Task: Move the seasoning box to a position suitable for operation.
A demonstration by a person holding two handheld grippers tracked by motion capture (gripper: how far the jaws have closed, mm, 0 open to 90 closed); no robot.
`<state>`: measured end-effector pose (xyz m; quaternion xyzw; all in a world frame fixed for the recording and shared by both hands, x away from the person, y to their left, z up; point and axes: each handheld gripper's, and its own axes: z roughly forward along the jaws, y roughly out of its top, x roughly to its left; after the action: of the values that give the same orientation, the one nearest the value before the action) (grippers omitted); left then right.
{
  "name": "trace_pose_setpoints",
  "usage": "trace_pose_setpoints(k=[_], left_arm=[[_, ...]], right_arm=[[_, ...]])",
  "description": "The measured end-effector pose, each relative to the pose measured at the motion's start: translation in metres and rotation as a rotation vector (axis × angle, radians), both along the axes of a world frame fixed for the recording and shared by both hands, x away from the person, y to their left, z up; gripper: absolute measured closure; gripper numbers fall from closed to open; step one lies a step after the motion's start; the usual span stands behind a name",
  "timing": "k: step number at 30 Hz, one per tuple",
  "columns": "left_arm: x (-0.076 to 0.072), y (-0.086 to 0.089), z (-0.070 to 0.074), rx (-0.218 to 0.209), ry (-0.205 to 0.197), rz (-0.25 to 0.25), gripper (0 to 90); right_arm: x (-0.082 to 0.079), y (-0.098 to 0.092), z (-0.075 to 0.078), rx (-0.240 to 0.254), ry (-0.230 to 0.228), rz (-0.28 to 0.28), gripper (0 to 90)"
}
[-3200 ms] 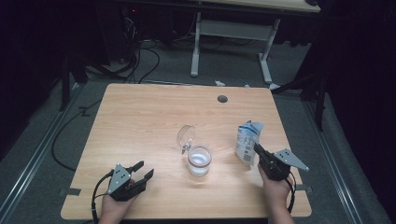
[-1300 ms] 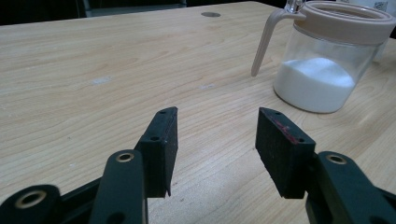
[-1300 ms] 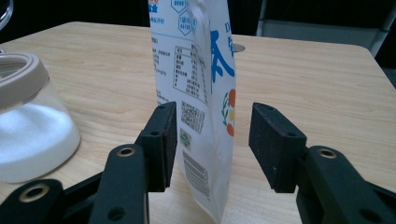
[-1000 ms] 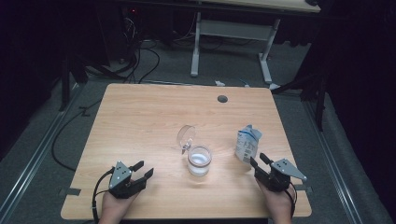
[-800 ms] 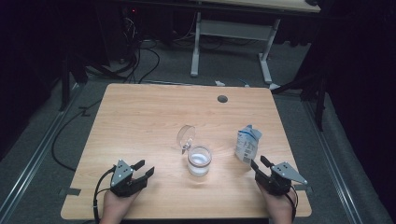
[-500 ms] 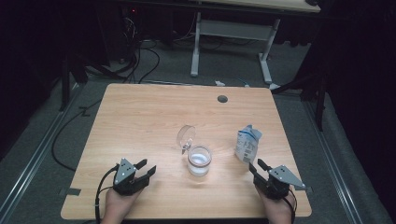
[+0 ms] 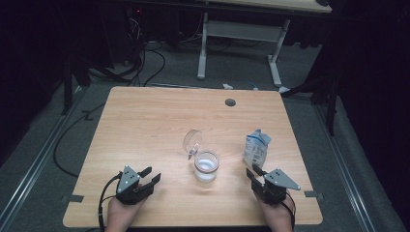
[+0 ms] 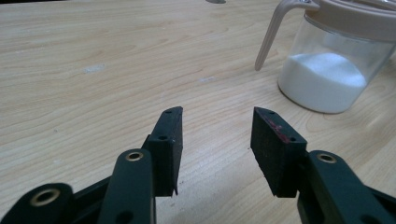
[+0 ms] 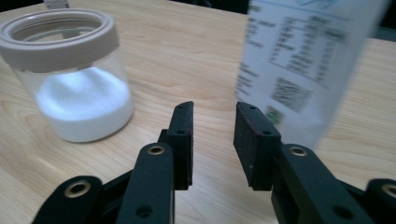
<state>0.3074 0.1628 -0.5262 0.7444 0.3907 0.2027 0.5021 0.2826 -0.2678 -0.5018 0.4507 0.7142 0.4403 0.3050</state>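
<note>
Black jaws on the right gripper (image 9: 212, 140) stand apart with nothing between them; they have just been closing. The carton (image 9: 303, 65) stands just beyond them, a little to the right in the right gripper view, untouched. In the high view it stands upright on the table (image 7: 145, 125) near the right edge, just ahead of that gripper (image 7: 255, 176).

Left gripper (image 8: 215, 140): jaws apart and empty, also just been closing, pointing at bare wood with the jar (image 8: 336, 60) off to the right.

Jar sits mid-table (image 7: 206, 166), clear wall, beige collar, lid (image 7: 192, 141) flipped up, white powder in the bottom half.

Handling guess: carton is light and thin-walled, so it dents and tips easily. Grip low across the flat faces, gently. Jar looks rigid and smooth, so slippery; take it at the collar.
</note>
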Motion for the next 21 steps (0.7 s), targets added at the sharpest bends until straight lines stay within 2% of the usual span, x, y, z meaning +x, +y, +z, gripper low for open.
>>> trace_pose_setpoints(k=[4, 10, 14, 18, 21], left_arm=[[-0.004, 0.000, 0.002, 0.005, -0.007, 0.005, 58.0], [-0.005, -0.001, 0.003, -0.032, 0.010, 0.003, 62.1], [-0.001, -0.005, 0.006, -0.045, 0.017, 0.003, 61.3], [0.001, -0.011, 0.011, -0.050, 0.007, -0.001, 65.0], [0.002, -0.017, 0.013, -0.059, 0.015, -0.011, 68.3]], right_arm=[[0.009, 0.013, -0.005, 0.002, 0.027, 0.043, 71.8], [0.019, 0.031, -0.011, -0.013, 0.051, 0.095, 75.5], [0.020, 0.040, -0.015, -0.030, 0.058, 0.119, 75.8], [0.018, 0.042, -0.015, -0.027, 0.057, 0.130, 77.2], [0.018, 0.042, -0.016, -0.031, 0.059, 0.136, 80.0]])
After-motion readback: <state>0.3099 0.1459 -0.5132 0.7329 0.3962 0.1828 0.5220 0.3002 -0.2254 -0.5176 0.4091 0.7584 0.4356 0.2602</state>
